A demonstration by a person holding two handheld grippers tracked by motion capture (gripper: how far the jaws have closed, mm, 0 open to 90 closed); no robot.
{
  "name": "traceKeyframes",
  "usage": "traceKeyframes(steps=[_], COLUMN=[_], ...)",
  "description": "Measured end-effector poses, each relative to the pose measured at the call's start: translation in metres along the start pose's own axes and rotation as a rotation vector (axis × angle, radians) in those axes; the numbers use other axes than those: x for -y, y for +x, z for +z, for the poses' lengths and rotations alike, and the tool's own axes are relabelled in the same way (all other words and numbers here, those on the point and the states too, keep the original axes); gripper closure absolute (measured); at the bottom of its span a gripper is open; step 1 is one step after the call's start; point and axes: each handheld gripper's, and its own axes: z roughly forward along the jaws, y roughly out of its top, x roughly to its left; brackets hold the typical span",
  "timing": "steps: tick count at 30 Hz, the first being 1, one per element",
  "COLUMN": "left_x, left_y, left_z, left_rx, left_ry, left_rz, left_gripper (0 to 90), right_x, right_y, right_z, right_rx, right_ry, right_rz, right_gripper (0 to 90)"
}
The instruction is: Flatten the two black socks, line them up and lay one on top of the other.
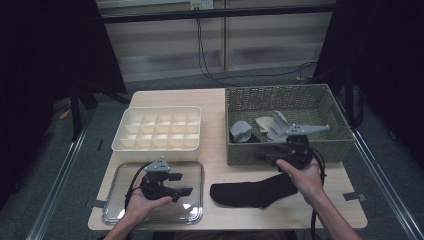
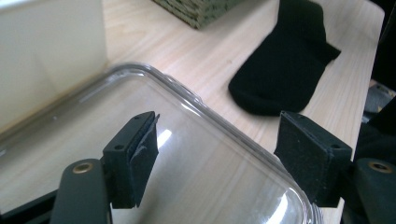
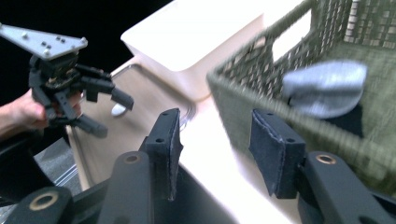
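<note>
A black sock [image 1: 252,192] [image 2: 285,65] lies flat on the wooden table near its front edge. My left gripper [image 1: 181,183] [image 2: 222,135] hovers over a clear shallow tray [image 1: 115,212] [image 2: 196,102], open, with nothing between its pads; it points right toward the sock. My right gripper [image 1: 265,155] [image 3: 217,140] hangs above the sock, by the front wall of a green wicker basket [image 1: 330,145] [image 3: 243,93]. Its jaws stand apart and empty, pointing left. A rolled grey sock [image 1: 241,131] [image 3: 327,88] lies inside the basket. The right gripper view also shows the left gripper [image 3: 112,114] farther off.
A white box with several compartments [image 1: 157,129] [image 3: 201,32] [image 2: 46,56] stands behind the tray. The basket also holds another grey sock [image 1: 277,126] and a beige one [image 1: 263,122]. Bare wood runs between the box and the basket.
</note>
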Motion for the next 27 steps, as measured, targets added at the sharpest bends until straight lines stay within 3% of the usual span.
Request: traceKeyframes(steps=[6, 11, 19, 27], left_x=[0.001, 0.002, 0.004, 0.004], left_y=[0.004, 0.006, 0.011, 0.011], left_z=[0.001, 0.003, -0.002, -0.003], left_rx=[-0.002, 0.002, 0.004, 0.002], left_ry=[0.006, 0.011, -0.004, -0.004], left_rz=[-0.007, -0.015, -0.037, -0.037], left_gripper=[29.6, 29.5, 29.7, 29.0], right_x=[-0.040, -0.067, -0.086, -0.086], right_y=[-0.014, -0.038, -0.067, -0.093], right_z=[0.019, 0.045, 0.083, 0.118], right_rx=[0.019, 0.031, 0.076, 0.108], right_ry=[0.048, 0.121, 0.213, 0.301], right_rz=[-0.032, -0.053, -0.034, -0.025], right_gripper=[53.0, 51.6, 47.3, 48.2])
